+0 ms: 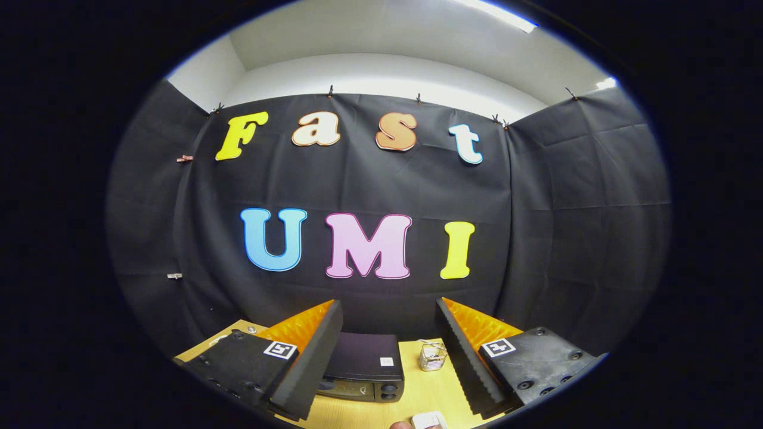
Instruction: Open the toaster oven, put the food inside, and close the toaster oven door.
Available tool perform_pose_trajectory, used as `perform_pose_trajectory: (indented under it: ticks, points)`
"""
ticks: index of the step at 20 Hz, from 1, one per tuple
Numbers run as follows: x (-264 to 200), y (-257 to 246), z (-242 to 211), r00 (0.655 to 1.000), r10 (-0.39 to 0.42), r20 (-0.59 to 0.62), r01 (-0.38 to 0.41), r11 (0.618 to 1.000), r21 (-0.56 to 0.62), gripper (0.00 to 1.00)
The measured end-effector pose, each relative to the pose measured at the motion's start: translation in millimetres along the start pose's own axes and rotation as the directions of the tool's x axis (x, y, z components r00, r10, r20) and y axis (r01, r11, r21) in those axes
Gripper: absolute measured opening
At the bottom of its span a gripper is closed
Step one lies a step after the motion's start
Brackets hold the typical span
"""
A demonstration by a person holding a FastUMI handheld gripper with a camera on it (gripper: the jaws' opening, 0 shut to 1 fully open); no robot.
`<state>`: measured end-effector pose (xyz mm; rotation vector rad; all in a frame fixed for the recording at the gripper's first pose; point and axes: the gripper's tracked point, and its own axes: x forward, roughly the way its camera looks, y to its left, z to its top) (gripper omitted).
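**Toaster oven closed, fingers spread wide above it**

The gripper [387, 351] hangs high over the table [426, 390], its fingers released and holding nothing. Between them sits the toaster oven [365, 366], a dark, boxy, matte-topped appliance; its door looks closed. Just beside the oven stands a small wire basket [433, 356]. A pale item [429, 420] lies nearer, in front of the oven. This fits food either waiting or already inside.
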<state>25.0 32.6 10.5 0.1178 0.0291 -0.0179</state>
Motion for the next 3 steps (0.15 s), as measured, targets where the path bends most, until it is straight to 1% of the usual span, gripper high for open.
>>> perform_pose_trajectory:
  ticks: [3]
  points:
    - [-3.0, -4.9, -3.1, 1.0, -0.006, -0.004, 0.006, 1.0, -0.004, 0.96]
